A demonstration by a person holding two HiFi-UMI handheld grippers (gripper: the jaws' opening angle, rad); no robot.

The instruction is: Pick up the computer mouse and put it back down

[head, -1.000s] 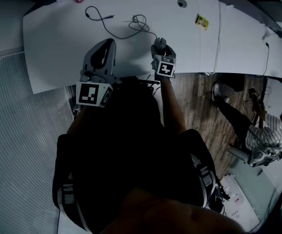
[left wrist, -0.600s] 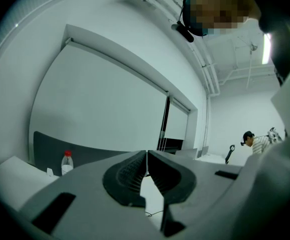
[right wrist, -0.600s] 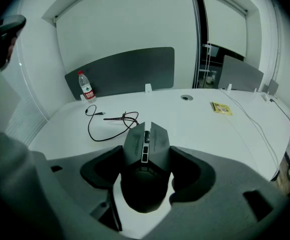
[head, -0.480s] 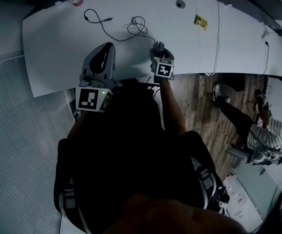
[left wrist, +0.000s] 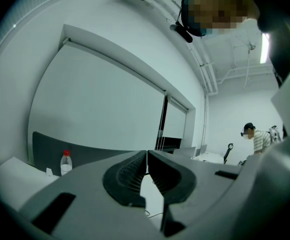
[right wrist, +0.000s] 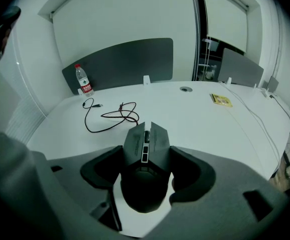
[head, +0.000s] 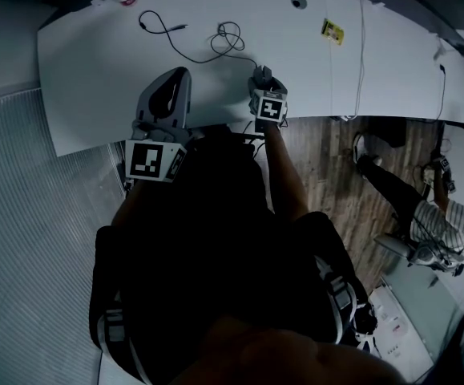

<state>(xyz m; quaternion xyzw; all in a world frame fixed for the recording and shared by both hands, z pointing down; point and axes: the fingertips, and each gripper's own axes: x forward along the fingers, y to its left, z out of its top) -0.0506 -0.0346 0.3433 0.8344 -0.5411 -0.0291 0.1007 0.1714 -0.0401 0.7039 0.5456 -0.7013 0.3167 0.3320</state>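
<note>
Gripping a dark grey, angular computer mouse (right wrist: 146, 144) from both sides, the right gripper (right wrist: 146, 166) has its dark padded fingers (right wrist: 102, 171) pressed against the mouse's flanks, with its nose pointing away from the person. The mouse sits over the near edge of the white curved worktop (right wrist: 205, 124); whether it rests on the surface or hangs just above it cannot be told. Just beyond the mouse's nose a thin dark cable (right wrist: 117, 115) lies in loose loops on the worktop, one end trailing off to the left. Far beyond the mouse and to its left stands a clear plastic bottle with a red cap (right wrist: 85, 80), upright in front of a grey partition panel (right wrist: 119, 59). Beyond the mouse and to its right lies a small yellow packet (right wrist: 220, 99), flat on the worktop. To the left of the mouse the left gripper (left wrist: 147, 156) points up towards the wall, its ribbed fingers (left wrist: 127, 176) closed tip to tip with nothing between them.
</note>
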